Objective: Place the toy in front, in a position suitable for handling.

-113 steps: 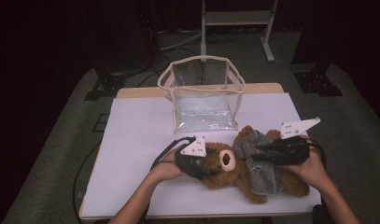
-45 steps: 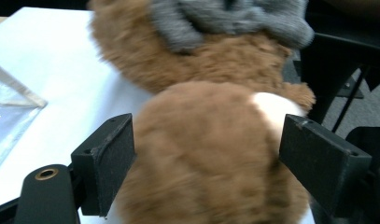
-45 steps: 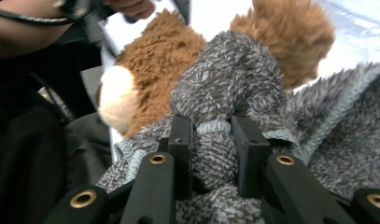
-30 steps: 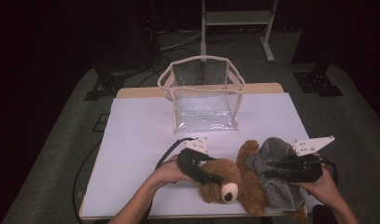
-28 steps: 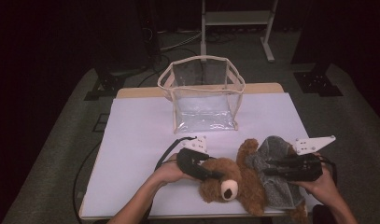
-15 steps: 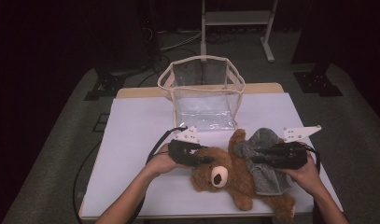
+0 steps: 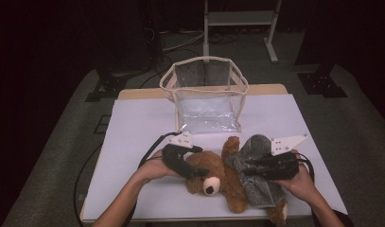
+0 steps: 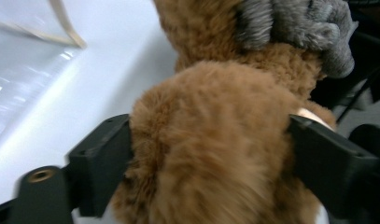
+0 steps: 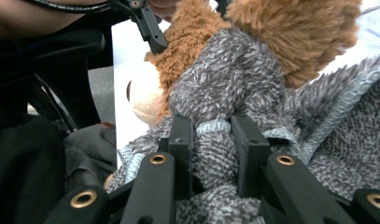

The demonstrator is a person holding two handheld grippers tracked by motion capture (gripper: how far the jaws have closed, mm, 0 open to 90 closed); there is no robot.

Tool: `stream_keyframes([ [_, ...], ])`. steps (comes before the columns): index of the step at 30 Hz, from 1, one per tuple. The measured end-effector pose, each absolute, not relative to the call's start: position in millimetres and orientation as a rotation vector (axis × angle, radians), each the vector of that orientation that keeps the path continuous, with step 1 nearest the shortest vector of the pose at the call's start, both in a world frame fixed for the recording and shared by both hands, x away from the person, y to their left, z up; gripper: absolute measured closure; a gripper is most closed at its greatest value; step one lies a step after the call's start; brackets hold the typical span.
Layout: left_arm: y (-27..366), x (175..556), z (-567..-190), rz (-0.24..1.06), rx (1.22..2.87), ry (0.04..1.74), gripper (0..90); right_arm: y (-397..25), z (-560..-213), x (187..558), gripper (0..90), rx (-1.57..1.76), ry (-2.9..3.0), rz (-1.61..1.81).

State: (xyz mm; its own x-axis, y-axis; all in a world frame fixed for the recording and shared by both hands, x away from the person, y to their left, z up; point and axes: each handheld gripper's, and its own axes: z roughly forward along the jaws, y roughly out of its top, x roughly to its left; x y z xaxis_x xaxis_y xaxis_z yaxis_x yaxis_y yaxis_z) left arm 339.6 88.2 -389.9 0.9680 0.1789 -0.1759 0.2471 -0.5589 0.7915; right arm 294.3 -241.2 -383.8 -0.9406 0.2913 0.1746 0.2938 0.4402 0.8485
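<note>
Lying on the white table (image 7: 133, 142) before the clear bag (image 7: 206, 94), brown teddy bear (image 7: 214, 172): left gripper (image 7: 190, 169) clamps its head; right gripper (image 7: 249, 166) pinches its grey sweater (image 7: 258, 184).

the table (image 7: 133, 142) lies bare to the left and far right; the clear bag (image 7: 206, 97) stands just behind the teddy bear (image 7: 218, 177), blocking the middle rear.

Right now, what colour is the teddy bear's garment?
Mottled grey knit garment; clearest in the right gripper view.
</note>
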Motion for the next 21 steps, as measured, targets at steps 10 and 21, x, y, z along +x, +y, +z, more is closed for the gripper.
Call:
stream_keyframes([
  [10, 85, 331, -393, -0.053, 2.199, 0.171, 43.9, -271, -361, 302, 71.3, -0.633, -2.675, -1.613],
  [21, 95, 334, -352, 0.299, 2.261, 0.087, 54.0, -258, -362, 335, 70.9, -0.693, -2.605, -1.65],
])
